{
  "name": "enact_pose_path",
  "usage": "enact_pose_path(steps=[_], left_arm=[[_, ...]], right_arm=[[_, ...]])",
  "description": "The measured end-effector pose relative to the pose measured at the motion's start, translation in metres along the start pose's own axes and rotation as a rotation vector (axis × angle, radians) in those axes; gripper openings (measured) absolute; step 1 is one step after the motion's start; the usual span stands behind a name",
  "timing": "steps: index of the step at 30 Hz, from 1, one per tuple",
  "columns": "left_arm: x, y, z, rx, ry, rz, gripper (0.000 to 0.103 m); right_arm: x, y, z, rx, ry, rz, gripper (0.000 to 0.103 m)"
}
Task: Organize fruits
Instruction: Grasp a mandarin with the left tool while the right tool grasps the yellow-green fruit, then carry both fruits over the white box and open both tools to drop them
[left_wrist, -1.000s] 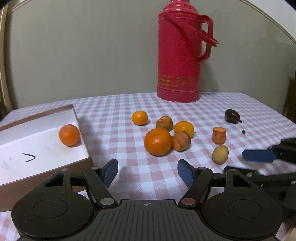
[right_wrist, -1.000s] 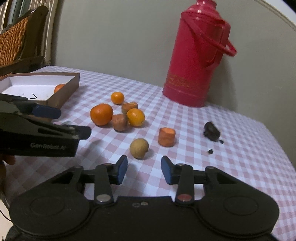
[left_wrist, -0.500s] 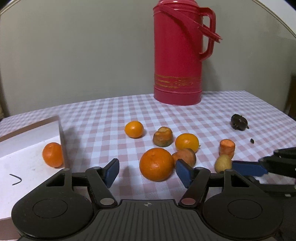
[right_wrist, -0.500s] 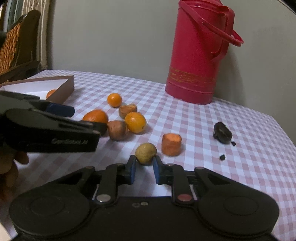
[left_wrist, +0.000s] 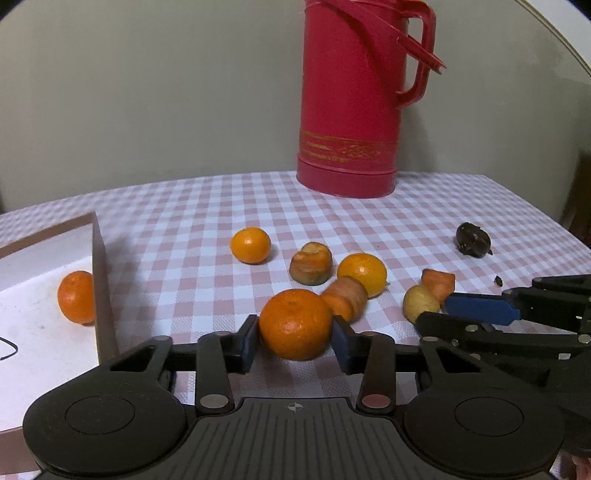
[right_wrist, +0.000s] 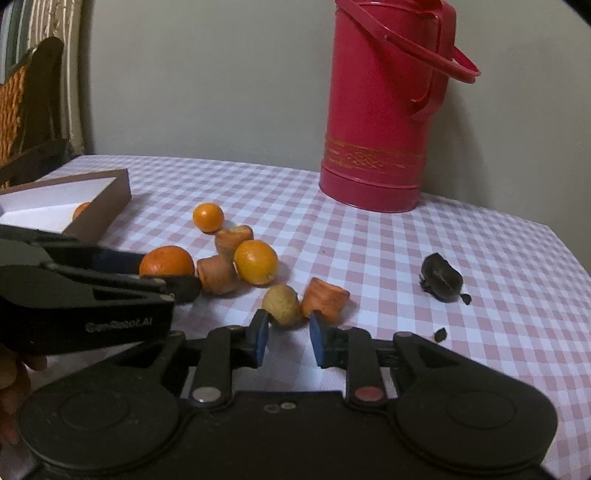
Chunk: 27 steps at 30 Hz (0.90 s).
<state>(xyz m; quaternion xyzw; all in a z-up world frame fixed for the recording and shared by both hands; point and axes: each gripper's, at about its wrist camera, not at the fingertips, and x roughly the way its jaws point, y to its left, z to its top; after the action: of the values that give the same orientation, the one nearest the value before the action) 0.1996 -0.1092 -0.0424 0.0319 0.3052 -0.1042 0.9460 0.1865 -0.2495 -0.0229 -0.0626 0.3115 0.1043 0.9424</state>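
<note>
Both grippers pinch fruit on the checked counter (left_wrist: 207, 206).
The left gripper (left_wrist: 295, 338) has just closed its jaws on the large orange (left_wrist: 295, 324); the right gripper (right_wrist: 286, 338) nips the small yellowish fruit (right_wrist: 281, 304) beside the carrot chunk (right_wrist: 325, 298).

A: that red thermos (left_wrist: 349, 99) is glossy plastic, right?
B: yep. Tablecloth (left_wrist: 207, 206) looks like woven cloth, the box (right_wrist: 114, 192) is matt cardboard, and the orange (left_wrist: 295, 323) has dimpled skin.
</note>
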Motion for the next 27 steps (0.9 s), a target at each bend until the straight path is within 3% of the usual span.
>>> enact_pose_path(steps=[18, 27], left_arm=[[0.006, 0.004, 0.002, -0.033, 0.008, 0.001, 0.042], [-0.004, 0.005, -0.001, -0.031, -0.019, 0.014, 0.041]], right_arm=[[0.02, 0.004, 0.009, -0.001, 0.028, -0.004, 0.017], [0.01, 0.001, 0.007, -0.008, 0.009, -0.032, 0.016]])
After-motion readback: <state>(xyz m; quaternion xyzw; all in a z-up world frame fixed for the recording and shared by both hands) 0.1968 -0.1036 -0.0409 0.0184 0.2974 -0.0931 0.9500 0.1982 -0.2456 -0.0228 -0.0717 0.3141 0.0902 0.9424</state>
